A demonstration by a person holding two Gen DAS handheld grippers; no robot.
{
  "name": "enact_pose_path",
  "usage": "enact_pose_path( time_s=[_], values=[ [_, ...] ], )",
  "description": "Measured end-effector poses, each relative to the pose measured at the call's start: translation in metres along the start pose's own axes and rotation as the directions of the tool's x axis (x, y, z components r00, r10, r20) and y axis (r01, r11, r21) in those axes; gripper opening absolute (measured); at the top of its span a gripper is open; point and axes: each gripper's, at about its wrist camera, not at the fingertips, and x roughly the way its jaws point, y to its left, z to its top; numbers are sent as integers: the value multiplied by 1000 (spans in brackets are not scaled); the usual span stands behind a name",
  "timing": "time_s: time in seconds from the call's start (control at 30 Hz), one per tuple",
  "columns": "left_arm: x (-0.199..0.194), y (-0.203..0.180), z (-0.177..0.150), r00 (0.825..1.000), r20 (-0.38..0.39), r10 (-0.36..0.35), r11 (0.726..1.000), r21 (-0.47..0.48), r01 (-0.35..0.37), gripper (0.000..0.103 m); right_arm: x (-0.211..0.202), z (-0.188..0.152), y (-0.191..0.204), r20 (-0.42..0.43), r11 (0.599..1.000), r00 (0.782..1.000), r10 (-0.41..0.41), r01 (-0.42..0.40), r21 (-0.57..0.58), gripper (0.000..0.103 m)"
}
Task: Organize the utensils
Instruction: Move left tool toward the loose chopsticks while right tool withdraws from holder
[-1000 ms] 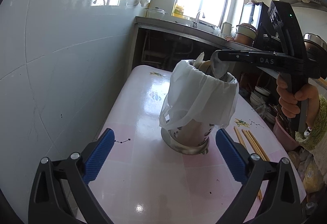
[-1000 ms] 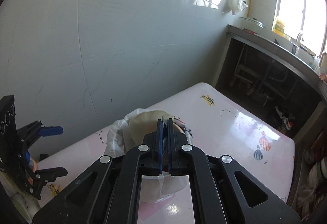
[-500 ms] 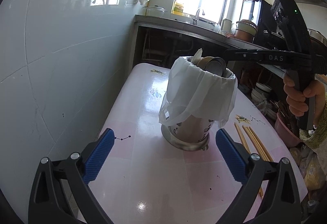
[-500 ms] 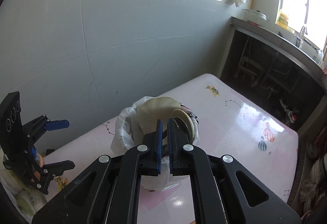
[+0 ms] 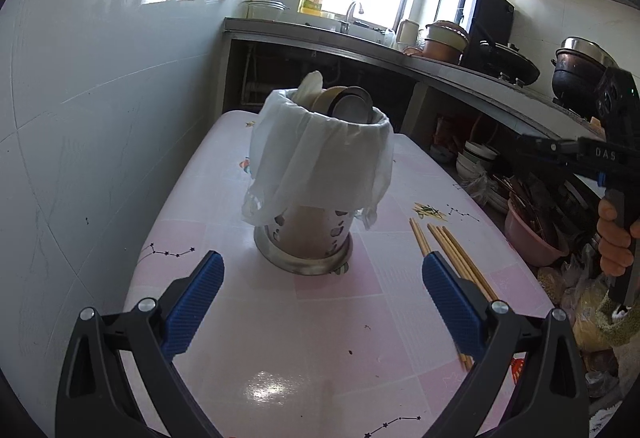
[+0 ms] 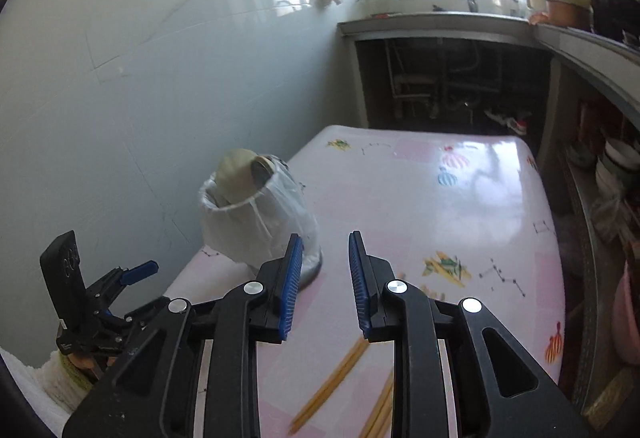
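Your right tool [image 6: 322,278], half open and empty, hung above the chopsticks [image 6: 340,378], which lay at six o'clock, long axis toward one o'clock, nearer than your wide left tool [image 5: 320,302].

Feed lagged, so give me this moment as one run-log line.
left gripper: open, empty, facing holder | right gripper: open, empty, above chopsticks | spoons: in holder | chopsticks: loose on table
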Motion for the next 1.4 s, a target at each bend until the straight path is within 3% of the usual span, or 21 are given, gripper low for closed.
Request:
enact_pose_path(
  time_s=[0.17, 0.23, 0.37, 0.47, 0.63, 1.0, 1.13, 1.4],
  values=[
    [13, -20, -6, 998, -52, -33, 999, 38, 35, 97, 18, -56, -31, -124, 986, 984, -127, 140, 95, 24],
    [21, -26, -9, 995, -95, -38, 998, 46, 43, 97, 29, -72, -38, -167, 981, 977, -134, 155, 120, 22],
    [34, -37, -13, 988, -140, -65, 997, 42, 72, 97, 45, -93, -43, -203, 973, 960, -195, 214, 80, 17],
    [40, -43, -15, 984, -158, -87, 995, 35, 94, 97, 54, -100, -49, -228, 970, 951, -210, 231, 70, 13],
    [56, -57, -20, 975, -214, -57, 994, 80, 75, 97, 66, -111, -61, -267, 970, 942, -203, 231, 76, 9],
    [85, -95, -19, 965, -249, -84, 974, 185, 132, 96, 70, -122, -63, -262, 979, 949, -173, 195, 60, 6],
    [95, -109, -18, 961, -262, -86, 966, 215, 145, 78, 66, -125, -71, -256, 975, 953, -164, 196, 105, 4],
    [130, -129, -26, 929, -364, -68, 953, 253, 169, 30, 57, -131, -86, -240, 967, 965, -106, 156, 203, 4]
  ],
)
